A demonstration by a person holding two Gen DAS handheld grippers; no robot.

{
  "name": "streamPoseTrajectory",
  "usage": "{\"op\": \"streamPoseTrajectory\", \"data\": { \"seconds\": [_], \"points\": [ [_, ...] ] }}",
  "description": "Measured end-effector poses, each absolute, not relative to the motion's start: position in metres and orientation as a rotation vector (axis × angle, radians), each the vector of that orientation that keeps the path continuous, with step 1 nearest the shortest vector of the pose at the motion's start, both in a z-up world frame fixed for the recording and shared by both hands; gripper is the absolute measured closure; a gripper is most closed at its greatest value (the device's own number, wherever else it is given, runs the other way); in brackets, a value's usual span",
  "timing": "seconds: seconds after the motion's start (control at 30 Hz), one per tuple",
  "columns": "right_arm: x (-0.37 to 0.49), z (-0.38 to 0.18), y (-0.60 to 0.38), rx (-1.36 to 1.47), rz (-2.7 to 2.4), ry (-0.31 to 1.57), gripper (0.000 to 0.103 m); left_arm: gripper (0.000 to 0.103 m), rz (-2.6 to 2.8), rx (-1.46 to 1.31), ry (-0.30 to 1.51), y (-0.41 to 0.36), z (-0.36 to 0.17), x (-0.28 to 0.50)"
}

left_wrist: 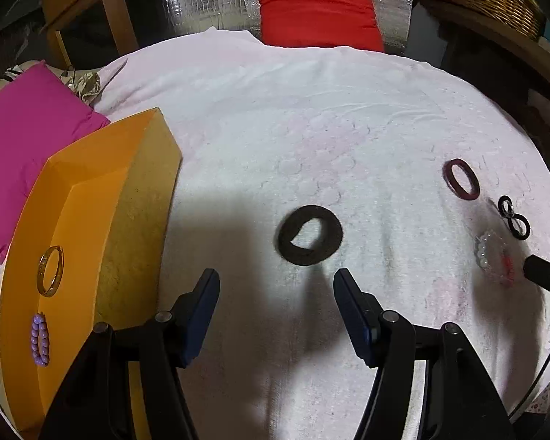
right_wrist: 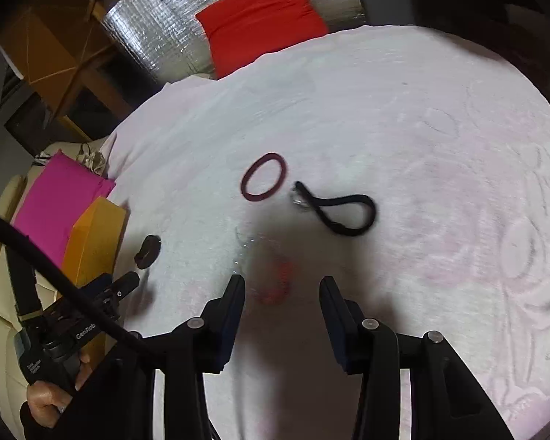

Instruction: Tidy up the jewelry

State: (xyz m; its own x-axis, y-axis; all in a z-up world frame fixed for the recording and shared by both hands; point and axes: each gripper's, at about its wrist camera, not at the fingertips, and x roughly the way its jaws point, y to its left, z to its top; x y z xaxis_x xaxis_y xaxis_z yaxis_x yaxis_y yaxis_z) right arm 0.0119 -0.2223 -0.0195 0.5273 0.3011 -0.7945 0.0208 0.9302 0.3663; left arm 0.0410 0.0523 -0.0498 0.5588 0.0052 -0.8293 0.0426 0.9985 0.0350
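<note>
The left gripper (left_wrist: 277, 286) sits nearest the lens, its fingers spread and empty, hovering low over the white towel (left_wrist: 311, 110). Just ahead of its tips lies the dark scrunchie (left_wrist: 310, 235), flat on the towel and untouched. The right gripper (right_wrist: 282, 286) is likewise spread and empty, poised over a blurred clear-and-red bead bracelet (right_wrist: 275, 286) that lies between its fingers in that view. Beyond it lie a black hair tie (right_wrist: 343, 211) twisted into a loop, and a maroon band (right_wrist: 264, 178) just beside that. To the left of the scrunchie stands the orange box (left_wrist: 88, 198), already holding an amber bangle (left_wrist: 50, 271) and a purple bead bracelet (left_wrist: 40, 339). The sorting looks partly done: two pieces are in the box, four remain on the towel. The step in hand seems to be the pick-up, and each gripper would need to drop onto its piece, close, lift and carry it to the box.
</note>
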Motion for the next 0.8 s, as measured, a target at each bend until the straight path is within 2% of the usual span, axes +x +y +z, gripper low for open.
{"op": "streamPoseTrajectory", "data": {
  "seconds": [0.03, 0.1, 0.13, 0.33, 0.37, 0.4, 0.5, 0.57, 0.6, 0.63, 0.7, 0.77, 0.8],
  "points": [
    [0.014, -0.021, -0.220, 0.343, 0.175, 1.011, 0.056, 0.037, -0.029, 0.047, 0.984, 0.054, -0.051, 0.043],
    [0.020, -0.024, -0.209, 0.293, 0.173, 1.029, 0.046, 0.037, -0.048, 0.035, 0.995, 0.055, -0.054, 0.047],
    [0.023, -0.028, -0.203, 0.264, 0.164, 1.038, 0.044, 0.037, -0.050, 0.035, 0.998, 0.056, -0.055, 0.049],
    [0.026, -0.038, -0.173, 0.071, 0.121, 1.026, 0.043, 0.037, -0.107, 0.029, 1.001, 0.051, -0.060, 0.062],
    [0.024, -0.039, -0.170, 0.047, 0.109, 1.018, 0.048, 0.037, -0.109, 0.033, 1.002, 0.050, -0.061, 0.064],
    [0.023, -0.039, -0.167, 0.014, 0.084, 1.003, 0.062, 0.037, -0.109, 0.032, 1.005, 0.049, -0.063, 0.066],
    [0.022, -0.039, -0.163, -0.024, 0.062, 0.982, 0.086, 0.037, -0.132, -0.012, 1.003, 0.051, -0.067, 0.073],
    [0.023, -0.039, -0.163, -0.011, 0.058, 0.981, 0.089, 0.039, -0.144, -0.049, 1.002, 0.053, -0.069, 0.076],
    [0.023, -0.039, -0.163, -0.002, 0.058, 0.982, 0.089, 0.043, -0.151, -0.067, 0.999, 0.055, -0.070, 0.077],
    [0.023, -0.038, -0.164, 0.003, 0.060, 0.982, 0.089, 0.058, -0.152, -0.075, 0.993, 0.056, -0.071, 0.078],
    [0.023, -0.035, -0.165, 0.029, 0.076, 0.977, 0.094, 0.074, -0.151, -0.066, 0.980, 0.055, -0.071, 0.079],
    [0.023, -0.031, -0.169, 0.059, 0.095, 0.971, 0.094, 0.086, -0.171, -0.074, 0.978, 0.053, -0.071, 0.078],
    [0.023, -0.030, -0.170, 0.073, 0.107, 0.973, 0.095, 0.088, -0.175, -0.071, 0.974, 0.052, -0.070, 0.077]
  ]
}}
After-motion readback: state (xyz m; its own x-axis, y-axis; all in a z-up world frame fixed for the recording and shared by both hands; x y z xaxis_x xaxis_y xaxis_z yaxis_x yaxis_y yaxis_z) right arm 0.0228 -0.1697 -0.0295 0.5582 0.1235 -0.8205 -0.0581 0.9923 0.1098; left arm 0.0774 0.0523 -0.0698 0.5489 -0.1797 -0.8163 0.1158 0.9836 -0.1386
